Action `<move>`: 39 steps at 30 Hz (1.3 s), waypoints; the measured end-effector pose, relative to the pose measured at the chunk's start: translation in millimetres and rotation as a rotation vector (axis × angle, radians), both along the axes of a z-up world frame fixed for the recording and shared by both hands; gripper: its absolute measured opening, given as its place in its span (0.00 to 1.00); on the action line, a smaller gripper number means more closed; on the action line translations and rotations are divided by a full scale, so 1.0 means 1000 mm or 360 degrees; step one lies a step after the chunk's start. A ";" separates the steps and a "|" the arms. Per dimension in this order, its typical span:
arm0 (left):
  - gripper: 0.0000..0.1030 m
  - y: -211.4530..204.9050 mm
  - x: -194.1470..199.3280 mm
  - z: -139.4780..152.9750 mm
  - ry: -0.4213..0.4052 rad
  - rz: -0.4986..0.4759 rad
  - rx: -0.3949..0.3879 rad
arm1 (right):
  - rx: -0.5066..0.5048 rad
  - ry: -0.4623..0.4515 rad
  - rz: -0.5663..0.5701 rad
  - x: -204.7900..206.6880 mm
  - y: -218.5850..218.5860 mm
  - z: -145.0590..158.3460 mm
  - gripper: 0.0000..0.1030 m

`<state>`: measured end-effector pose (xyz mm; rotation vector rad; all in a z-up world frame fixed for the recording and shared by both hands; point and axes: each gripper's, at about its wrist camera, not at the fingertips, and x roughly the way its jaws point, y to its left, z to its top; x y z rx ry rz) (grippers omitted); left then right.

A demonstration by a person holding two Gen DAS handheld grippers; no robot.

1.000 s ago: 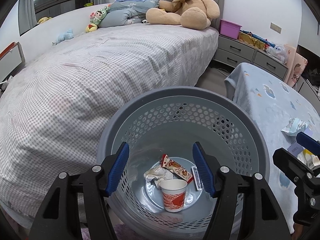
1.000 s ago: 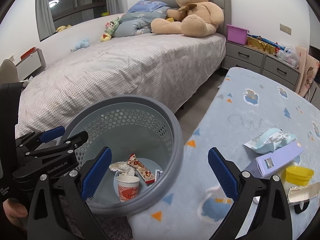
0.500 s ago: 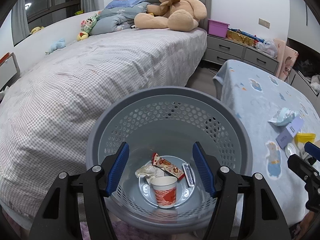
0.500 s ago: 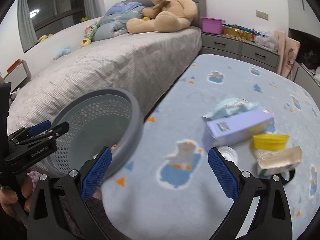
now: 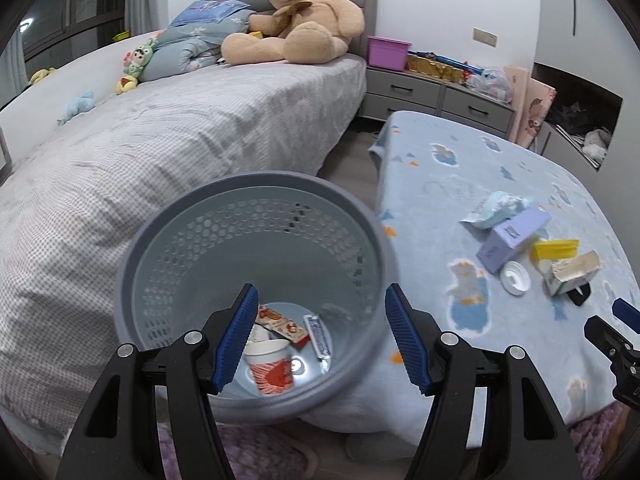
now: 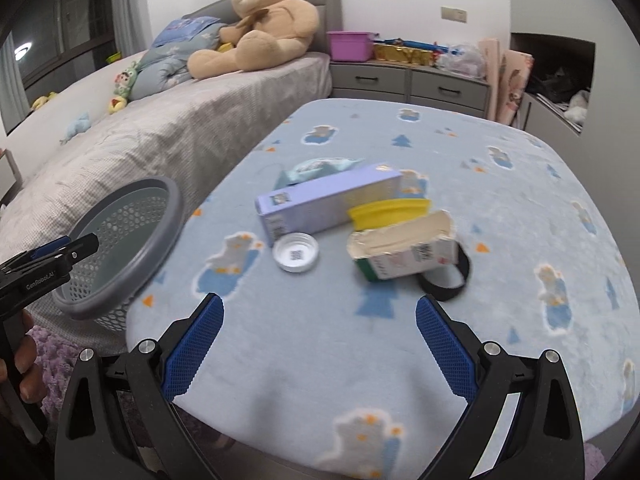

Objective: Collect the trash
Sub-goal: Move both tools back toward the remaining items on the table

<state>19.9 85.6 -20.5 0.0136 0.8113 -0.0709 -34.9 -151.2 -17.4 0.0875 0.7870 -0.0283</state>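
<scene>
A grey perforated trash basket [image 5: 168,240] stands between the bed and the table; it holds a paper cup [image 5: 272,372], a snack wrapper [image 5: 282,326] and a small packet. My left gripper [image 5: 322,336] is open and empty over the basket's near rim. On the blue blanket-covered table [image 6: 400,360] lie a purple box [image 6: 320,208], a white lid [image 6: 296,256], a torn carton [image 6: 404,252], a yellow cup [image 6: 384,212], a light blue wrapper [image 6: 316,166] and a black ring [image 6: 448,284]. My right gripper [image 6: 318,346] is open and empty, short of the lid and carton.
A bed with a checked cover [image 5: 140,152] lies left of the basket, with a large teddy bear [image 5: 304,20] and soft toys at its head. A grey dresser [image 5: 420,92] with a purple bin stands at the back wall. A purple rug [image 6: 52,348] covers the floor.
My right gripper has swung right, from over the basket to the trash on the table. My left gripper has drawn back a little and turned right; the table's trash has come into its view.
</scene>
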 end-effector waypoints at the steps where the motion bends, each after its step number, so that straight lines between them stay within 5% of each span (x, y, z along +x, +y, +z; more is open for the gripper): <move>1: 0.62 -0.005 -0.002 0.000 0.0002 -0.0017 -0.0007 | 0.0002 0.0000 -0.0017 -0.003 -0.005 0.000 0.92; 18: 0.62 -0.093 -0.019 0.003 0.0007 -0.0227 0.0014 | 0.0065 -0.0065 -0.0109 -0.024 -0.062 0.002 0.92; 39: 0.62 -0.118 0.023 -0.021 0.0063 -0.0209 0.0035 | 0.0021 -0.0022 -0.0093 0.020 -0.082 -0.011 0.92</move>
